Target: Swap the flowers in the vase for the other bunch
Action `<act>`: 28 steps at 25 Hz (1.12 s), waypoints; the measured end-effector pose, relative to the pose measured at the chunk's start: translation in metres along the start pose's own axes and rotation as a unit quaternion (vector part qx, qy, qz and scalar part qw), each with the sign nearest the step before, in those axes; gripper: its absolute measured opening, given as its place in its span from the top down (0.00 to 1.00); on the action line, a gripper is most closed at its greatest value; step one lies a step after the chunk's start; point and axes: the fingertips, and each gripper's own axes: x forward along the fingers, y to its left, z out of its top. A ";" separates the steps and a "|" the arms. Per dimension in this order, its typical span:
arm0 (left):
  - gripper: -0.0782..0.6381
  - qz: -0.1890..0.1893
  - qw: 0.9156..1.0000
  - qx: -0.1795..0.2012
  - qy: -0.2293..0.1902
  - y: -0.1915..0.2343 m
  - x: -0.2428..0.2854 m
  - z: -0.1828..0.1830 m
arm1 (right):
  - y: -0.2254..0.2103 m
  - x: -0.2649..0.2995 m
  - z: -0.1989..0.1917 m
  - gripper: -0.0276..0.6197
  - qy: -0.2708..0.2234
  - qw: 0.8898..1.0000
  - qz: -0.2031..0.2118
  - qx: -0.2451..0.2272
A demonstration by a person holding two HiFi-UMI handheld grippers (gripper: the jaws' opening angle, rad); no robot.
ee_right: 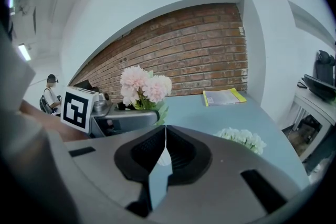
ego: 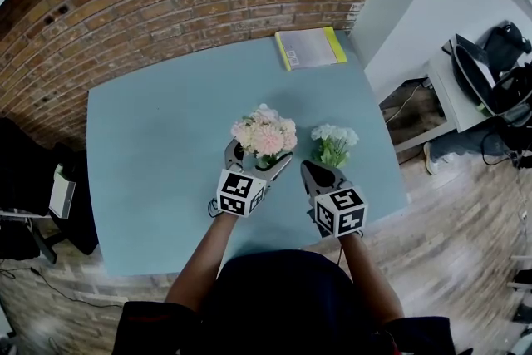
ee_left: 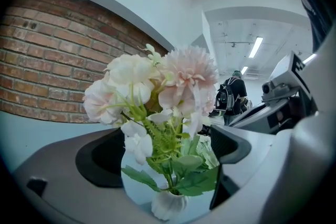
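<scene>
A bunch of pink and cream flowers stands in a small white vase in the middle of the blue table. My left gripper is open, one jaw on each side of the bunch. In the left gripper view the green stems rise between the dark pads without touching them. A second bunch, white with green stems, lies on the table just to the right. My right gripper is shut with nothing in it, close behind the white bunch.
A yellow-edged booklet lies at the table's far edge, by the brick wall. A white desk with a dark bag stands off to the right. A black chair stands at the left.
</scene>
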 end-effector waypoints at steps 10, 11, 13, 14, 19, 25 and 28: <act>0.20 0.002 1.000 0.004 0.016 0.002 -0.013 -0.005 | 0.007 0.008 0.011 0.93 -0.008 1.000 0.019 -0.014; 0.20 0.003 1.000 0.004 0.018 0.002 -0.015 -0.006 | 0.007 0.009 0.012 0.93 -0.009 1.000 0.021 -0.016; 0.20 0.006 1.000 0.003 0.020 0.002 -0.018 -0.007 | 0.008 0.009 0.015 0.93 -0.011 0.999 0.026 -0.019; 0.20 0.007 1.000 0.002 0.021 0.002 -0.019 -0.008 | 0.008 0.009 0.016 0.93 -0.013 0.999 0.028 -0.020; 0.20 0.018 1.000 0.007 0.020 0.000 -0.026 -0.007 | 0.007 0.010 0.023 0.93 -0.019 0.999 0.038 -0.026; 0.20 0.034 0.999 0.005 0.013 -0.001 -0.039 0.001 | 0.003 0.011 0.037 0.93 -0.032 0.997 0.050 -0.041; 0.20 0.045 0.999 0.004 0.008 -0.001 -0.046 0.005 | 0.002 0.014 0.042 0.93 -0.036 0.997 0.057 -0.045</act>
